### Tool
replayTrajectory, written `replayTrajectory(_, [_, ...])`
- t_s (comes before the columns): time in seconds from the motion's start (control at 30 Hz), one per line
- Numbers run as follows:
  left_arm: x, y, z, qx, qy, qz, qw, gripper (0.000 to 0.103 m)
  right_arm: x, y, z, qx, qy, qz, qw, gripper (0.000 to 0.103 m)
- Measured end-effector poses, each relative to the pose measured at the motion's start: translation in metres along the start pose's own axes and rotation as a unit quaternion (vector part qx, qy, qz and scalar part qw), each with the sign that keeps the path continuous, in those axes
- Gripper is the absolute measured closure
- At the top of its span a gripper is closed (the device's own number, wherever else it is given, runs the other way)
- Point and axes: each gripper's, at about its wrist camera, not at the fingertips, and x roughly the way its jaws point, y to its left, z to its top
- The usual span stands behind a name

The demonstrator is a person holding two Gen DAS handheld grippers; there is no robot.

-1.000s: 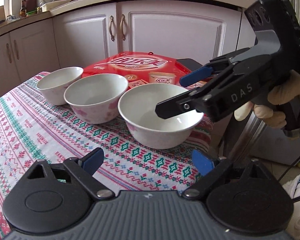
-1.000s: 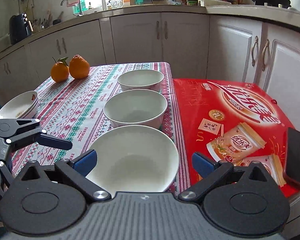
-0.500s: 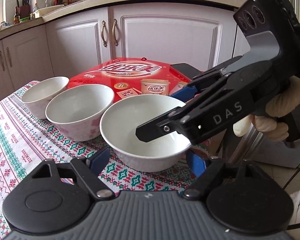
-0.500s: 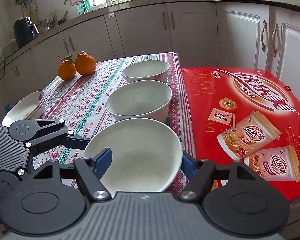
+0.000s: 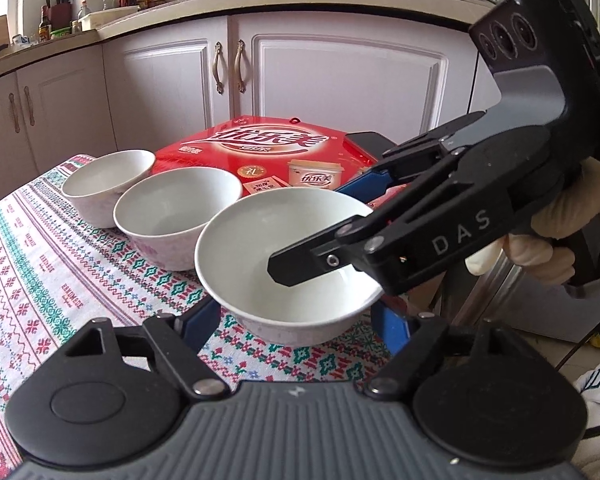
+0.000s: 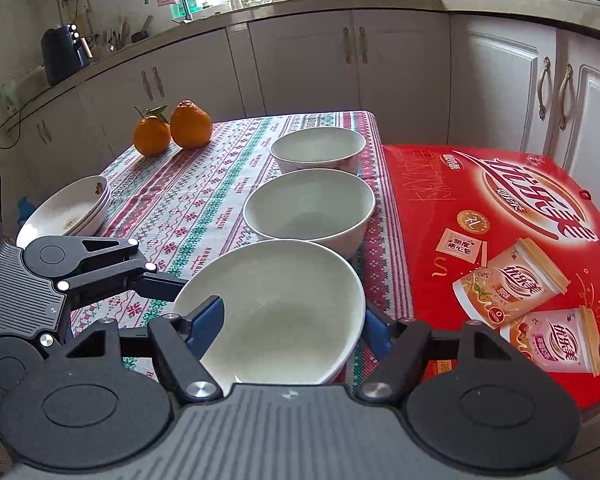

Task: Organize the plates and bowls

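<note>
Ok, status, left to right. The stack of plates (image 6: 66, 210) sits at your 9 o'clock edge of the counter (image 6: 188, 208), untouched.

Your left gripper (image 5: 294, 320) comes in from 9 o'clock on the near bowl (image 6: 276, 292). Its jaws were wide a second ago and are closing now, with the bowl between them and the pads looking to be on its lower wall.

Your right gripper (image 6: 290, 326) was wide open too. Now it's clamped across the same bowl from 6 o'clock, one pad on each side of the rim.

So the near bowl is secured by both tools. It's at the 6 o'clock end of the row, close to the counter edge. The middle bowl (image 6: 310, 208) is just beyond it at 12 o'clock, then the far bowl (image 6: 318, 148).

The red box (image 6: 500, 220) lies at 3 o'clock, beside the row.

My read: grasp done, lift not started. The likely next step is to raise it and nest it in the middle bowl. Two grips on one glazed bowl can fight each other, so keep both hands moving together.
</note>
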Motion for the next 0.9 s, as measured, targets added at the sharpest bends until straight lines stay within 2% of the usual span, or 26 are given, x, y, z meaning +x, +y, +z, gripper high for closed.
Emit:
replayTrajectory(0.27, [-0.036,0.03,-0.013,-0.027,0.004,0.041,0.9988,0.021,0.018,0.035,0.014,-0.036,0.004,0.039,0.999,0.025])
replayTrajectory(0.57, [-0.066,0.063,-0.04,-0.06,0.019,0.1,0.993,0.021,0.057,0.085,0.033,-0.087,0.018,0.092,0.992,0.025])
replayTrajectory(0.9, [-0.075,0.085,-0.048,-0.071,0.028,0.125,0.9892,0.021,0.086,0.111,0.046,-0.101,0.032,0.114,0.988,0.025])
